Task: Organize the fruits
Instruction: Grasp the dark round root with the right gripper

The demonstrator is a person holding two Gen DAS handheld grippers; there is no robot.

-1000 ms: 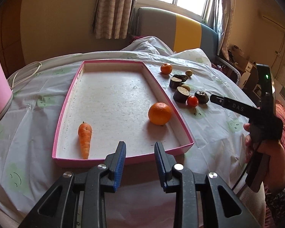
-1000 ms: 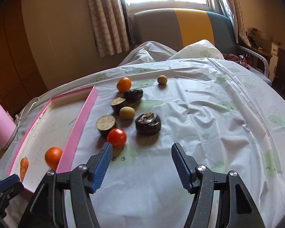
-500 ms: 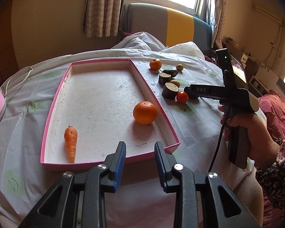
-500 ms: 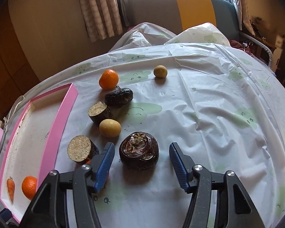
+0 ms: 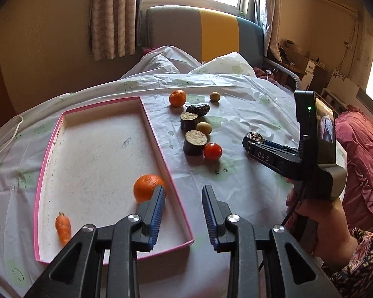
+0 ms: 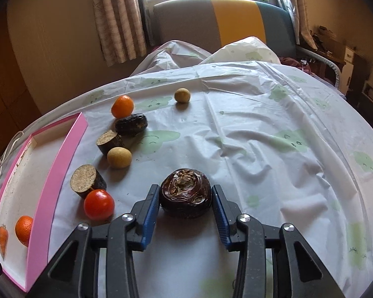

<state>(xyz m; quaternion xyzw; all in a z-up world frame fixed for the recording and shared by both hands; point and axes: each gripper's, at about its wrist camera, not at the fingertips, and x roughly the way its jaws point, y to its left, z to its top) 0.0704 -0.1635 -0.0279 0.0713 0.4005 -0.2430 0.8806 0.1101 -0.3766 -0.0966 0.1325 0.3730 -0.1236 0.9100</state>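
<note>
Surface: a table under a white plastic cloth (image 6: 261, 134) with pale green prints fills the frame; curtained window beyond.
Right gripper (image 6: 185, 200): bottom centre, its jaws have just been closing around the dark round fruit (image 6: 185, 192), which sits between the blue pads, both touching its sides.
Left gripper (image 5: 184, 203): bottom centre, jaws part-spread, holding nothing, over the near right corner of the pink tray (image 5: 47, 149).
Tray contents: orange (image 5: 148, 187), carrot (image 5: 63, 228).
Lower left of the cloth: tomato (image 6: 99, 204).

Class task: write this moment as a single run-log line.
right gripper: jaws just closing around dark round fruit | left gripper: open, empty | pink tray: orange, carrot
</note>
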